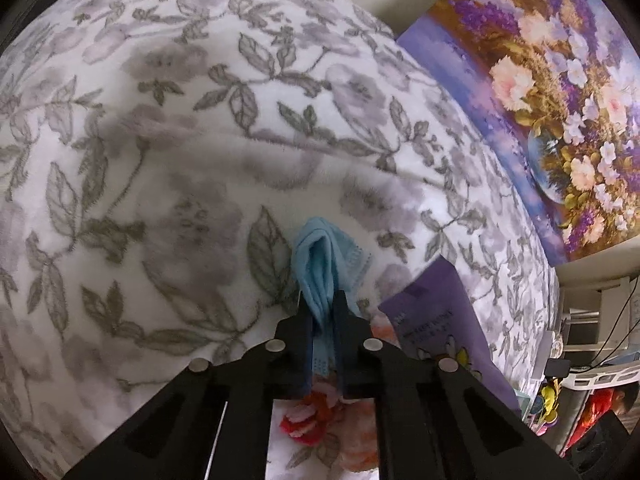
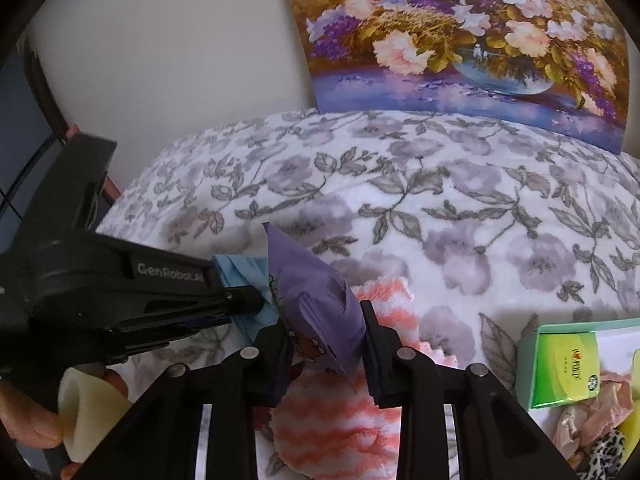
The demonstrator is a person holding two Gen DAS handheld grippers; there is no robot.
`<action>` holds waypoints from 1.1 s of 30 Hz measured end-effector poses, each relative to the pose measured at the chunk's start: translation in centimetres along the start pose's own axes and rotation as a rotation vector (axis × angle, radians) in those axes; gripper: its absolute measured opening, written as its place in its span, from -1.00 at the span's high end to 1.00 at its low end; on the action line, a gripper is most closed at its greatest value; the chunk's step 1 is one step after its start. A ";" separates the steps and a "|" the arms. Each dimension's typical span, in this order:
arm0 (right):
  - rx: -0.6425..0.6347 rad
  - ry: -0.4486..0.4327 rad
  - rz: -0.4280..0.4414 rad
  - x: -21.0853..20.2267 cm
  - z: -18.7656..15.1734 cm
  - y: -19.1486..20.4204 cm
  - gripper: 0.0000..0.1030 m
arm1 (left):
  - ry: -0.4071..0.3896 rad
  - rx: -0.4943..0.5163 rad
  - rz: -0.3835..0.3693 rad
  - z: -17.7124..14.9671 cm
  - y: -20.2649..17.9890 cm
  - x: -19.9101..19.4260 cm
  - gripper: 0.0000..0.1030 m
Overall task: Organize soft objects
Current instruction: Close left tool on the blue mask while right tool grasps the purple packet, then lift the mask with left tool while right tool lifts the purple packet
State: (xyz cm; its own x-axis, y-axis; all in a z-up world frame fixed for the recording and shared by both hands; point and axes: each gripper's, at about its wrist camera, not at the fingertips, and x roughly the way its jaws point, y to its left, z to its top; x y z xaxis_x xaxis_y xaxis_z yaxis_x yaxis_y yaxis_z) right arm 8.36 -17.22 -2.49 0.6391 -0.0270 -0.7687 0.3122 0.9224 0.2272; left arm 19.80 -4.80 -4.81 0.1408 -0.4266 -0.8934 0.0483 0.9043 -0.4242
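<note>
Left wrist view: the left gripper [image 1: 323, 312] has its fingers clamped on a bunched light blue face mask [image 1: 324, 268], held above the grey floral blanket [image 1: 168, 160] on the bed; a purple packet [image 1: 436, 312] sits just to the right, and a flower painting [image 1: 560, 100] leans on the wall. Right wrist view: the right gripper [image 2: 324, 340] holds the purple packet [image 2: 316, 304] between its fingers, over a coral-and-white striped fluffy cloth [image 2: 340, 420]. The left gripper [image 2: 248, 300] is alongside, carrying the face mask [image 2: 240, 272]. A green-rimmed box [image 2: 528, 364] with a green tissue pack [image 2: 568, 364] lies at the right edge.
</note>
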 end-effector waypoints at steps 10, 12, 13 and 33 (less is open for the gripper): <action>0.026 -0.063 -0.010 -4.3 1.4 -0.5 0.40 | -0.093 0.017 -0.024 -0.6 -1.5 -5.4 0.88; 0.029 -0.070 -0.019 -5.3 1.5 -0.6 0.40 | -0.103 0.020 -0.033 -0.7 -1.9 -6.2 0.88; 0.029 -0.073 -0.021 -5.8 1.6 -0.7 0.40 | -0.107 0.022 -0.036 -1.0 -2.1 -6.7 0.88; 0.144 -0.075 -0.121 -14.5 -1.4 -5.5 0.40 | -0.141 0.076 -0.039 -6.8 -2.9 -12.6 0.88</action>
State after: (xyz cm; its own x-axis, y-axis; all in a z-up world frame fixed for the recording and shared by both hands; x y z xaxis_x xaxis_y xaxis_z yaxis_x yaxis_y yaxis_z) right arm -3.64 -21.38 6.59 0.6397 -0.1675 -0.7501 0.4836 0.8463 0.2234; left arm 11.13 -2.16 6.70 0.2743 -0.4597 -0.8447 0.1302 0.8880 -0.4410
